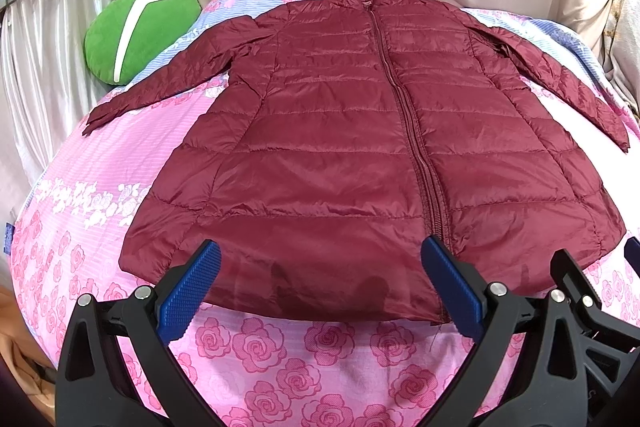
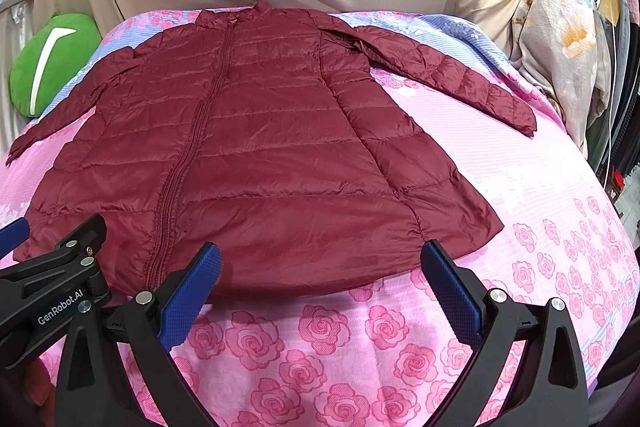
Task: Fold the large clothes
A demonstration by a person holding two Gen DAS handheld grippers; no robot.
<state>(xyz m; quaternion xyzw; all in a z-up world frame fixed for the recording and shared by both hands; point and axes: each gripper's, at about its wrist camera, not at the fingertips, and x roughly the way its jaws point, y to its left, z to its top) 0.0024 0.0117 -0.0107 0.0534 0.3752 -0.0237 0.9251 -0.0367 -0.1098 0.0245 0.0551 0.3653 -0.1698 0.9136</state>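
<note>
Jacket lay flat, zipped, apparently unfolded; every fold remained. Left gripper and right gripper hovered wide open, empty.

A: What carries the things?
B: A bed, covered in a pink, rose-printed sheet with a blue band at its far end.

A: What lies on the bed?
B: A maroon jacket, spread flat and zipped, collar at the far end, both sleeves angled outward. A green plush rests beside the jacket's left sleeve, near the collar end.
</note>
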